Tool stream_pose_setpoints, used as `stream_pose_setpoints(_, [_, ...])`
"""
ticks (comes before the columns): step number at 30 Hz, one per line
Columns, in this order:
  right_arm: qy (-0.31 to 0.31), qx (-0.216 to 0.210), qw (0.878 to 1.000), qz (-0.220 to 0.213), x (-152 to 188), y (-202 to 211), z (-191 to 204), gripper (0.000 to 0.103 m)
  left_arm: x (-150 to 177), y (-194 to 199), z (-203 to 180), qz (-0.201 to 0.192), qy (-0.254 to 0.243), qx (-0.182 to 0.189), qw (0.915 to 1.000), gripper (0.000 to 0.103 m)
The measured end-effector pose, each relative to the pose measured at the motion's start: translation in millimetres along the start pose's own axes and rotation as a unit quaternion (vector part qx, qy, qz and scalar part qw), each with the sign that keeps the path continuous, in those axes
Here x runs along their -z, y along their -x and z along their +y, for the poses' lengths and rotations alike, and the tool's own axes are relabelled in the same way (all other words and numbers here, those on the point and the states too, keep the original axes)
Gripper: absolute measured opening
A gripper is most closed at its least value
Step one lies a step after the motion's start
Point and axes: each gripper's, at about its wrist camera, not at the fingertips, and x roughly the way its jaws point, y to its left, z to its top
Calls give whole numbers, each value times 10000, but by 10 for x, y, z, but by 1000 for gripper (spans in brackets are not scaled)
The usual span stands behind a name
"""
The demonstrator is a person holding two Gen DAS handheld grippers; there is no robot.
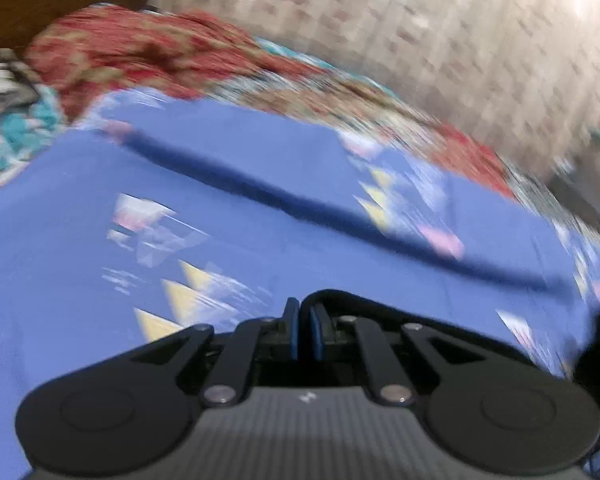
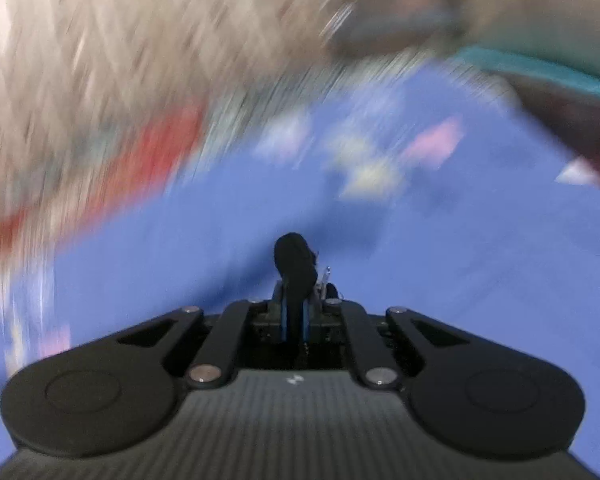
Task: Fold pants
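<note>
Pants [image 1: 340, 300] edge: your left claw [image 1: 305, 326] is clamped on black fabric near the bed [image 1: 80, 240] sheet's near edge. In the right view, your right claw [image 2: 296, 316] pinches a black bunch [image 2: 294, 264] above the sheet. Keep both grips level and taut before laying the fold.

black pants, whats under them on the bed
The black pants hang as a dark band over a blue patterned bedsheet; both grippers pinch them. Whatever the sheet covers is hidden.
</note>
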Motion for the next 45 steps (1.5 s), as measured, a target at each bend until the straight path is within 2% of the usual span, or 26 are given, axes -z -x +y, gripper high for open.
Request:
stream_pose_setpoints(1, [-301,100,9991,-290,-177,101,-150,9,-59,10,74,-125,78,-153,9998,7])
stream_pose_setpoints(3, [-867,287,9940,-604,-437,234,-432,9,-110,16,258,-235,368,-287,9986,6])
stream_pose_setpoints(5, [-1079,444,9912,-628,-556,259,-623,9,-94,-76,359,-149,542,-353,9978,7])
stream_pose_setpoints(8, [-1004,755,9918,-245,-490,174,-772,9,29,-282,375,44,467,-411,9981,7])
stream_pose_setpoints(13, [-1330,1057,9825,759,2,-118,-1010,10,212,-506,267,306,133,-656,9973,7])
stream_pose_setpoints(16, [-1400,1300,9795,645,178,-59,-1089,9,201,-391,242,186,47,-582,9981,7])
stream_pose_setpoints(19, [-1568,1143,9784,708,200,9,-1245,9,169,-339,281,207,39,-475,9986,7])
stream_pose_setpoints(20, [-1673,1027,9776,760,187,-4,-1300,10,171,-337,282,230,-13,-462,9987,11])
stream_pose_setpoints(22, [-1958,899,9723,910,186,20,-1367,18,208,-362,254,327,-209,-566,9976,16])
stream_pose_setpoints(23, [-2055,990,9691,943,202,-6,-1362,31,237,-387,236,416,-330,-676,9963,29])
stream_pose_setpoints(24, [-2114,1204,9656,920,217,57,-1428,39,259,-418,228,533,-411,-857,9940,38])
stream_pose_setpoints(25, [-2119,1365,9635,901,237,143,-1405,53,279,-423,240,595,-431,-977,9925,47])
stream_pose_setpoints(26, [-2119,1450,9622,910,257,207,-1443,55,298,-403,271,619,-409,-975,9925,47])
stream_pose_setpoints(30, [-1990,1302,9664,972,339,591,-1559,55,336,-112,546,663,3,-655,9956,52])
stream_pose_setpoints(33, [-1586,902,9788,926,415,856,-1444,55,457,170,754,731,335,-481,9956,50])
stream_pose_setpoints(36, [-999,105,9877,1202,584,1043,-1082,55,691,383,874,981,523,-321,9933,50])
stream_pose_setpoints(39, [-236,-820,9811,1737,828,1184,-460,55,965,531,953,1338,1043,230,9852,51])
stream_pose_setpoints(41, [401,-1489,9644,2150,1008,1256,112,55,1147,575,946,1598,1317,612,9764,55])
stream_pose_setpoints(42, [733,-1839,9522,2327,1118,1329,440,55,1209,586,927,1669,1362,713,9739,56])
stream_pose_setpoints(44, [1377,-2585,9205,2587,1356,1541,1117,55,1337,633,892,1712,1462,831,9708,58])
stream_pose_setpoints(45, [1720,-2968,9003,2678,1494,1681,1459,55,1389,658,880,1715,1509,870,9697,58])
